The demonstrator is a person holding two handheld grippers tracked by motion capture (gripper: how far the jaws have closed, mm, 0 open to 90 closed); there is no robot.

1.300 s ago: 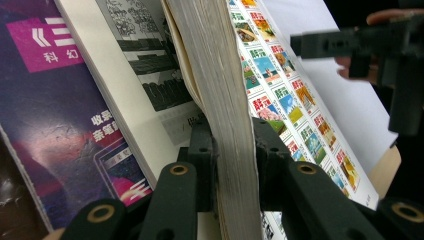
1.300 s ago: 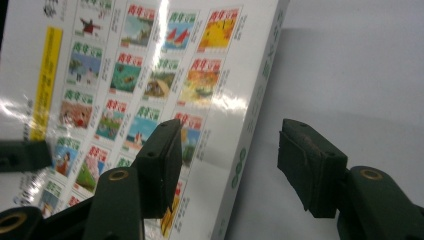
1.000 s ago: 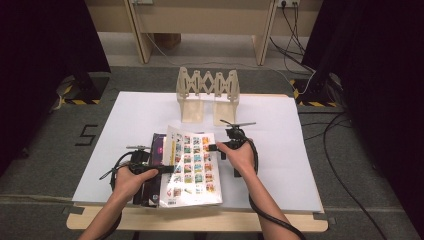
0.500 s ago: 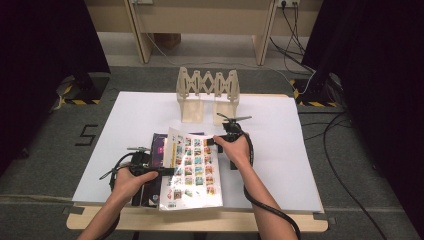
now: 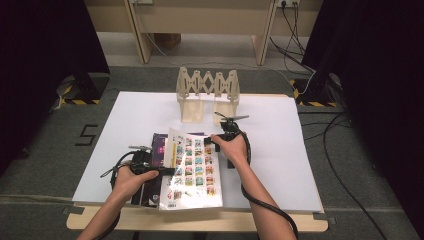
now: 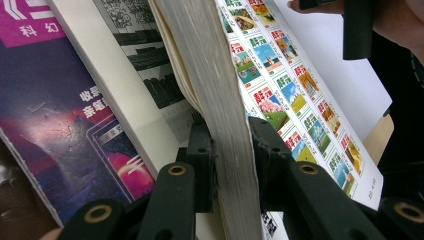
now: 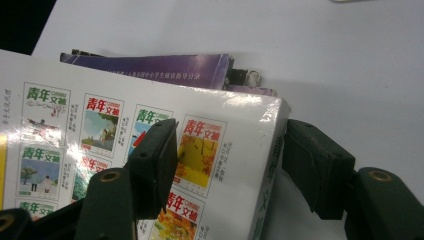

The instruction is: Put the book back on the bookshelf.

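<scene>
Lying on white table (image 5: 280,150): magazine (image 5: 192,167), back cover up, atop purple magazine (image 5: 159,147). Left gripper (image 6: 231,150) clamps its page block near edge. Right gripper (image 7: 227,160) straddles far spine corner, jaws apart. Wooden rack (image 5: 207,92) behind.

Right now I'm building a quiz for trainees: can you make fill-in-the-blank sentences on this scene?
1. The left gripper is shut on the ____ edge of the thick book.
2. The right gripper straddles the book's ____.
3. Beyond the book stands a ____ rack.
4. Under it lies a ____ magazine.

Missing: page; spine; wooden; purple
</scene>
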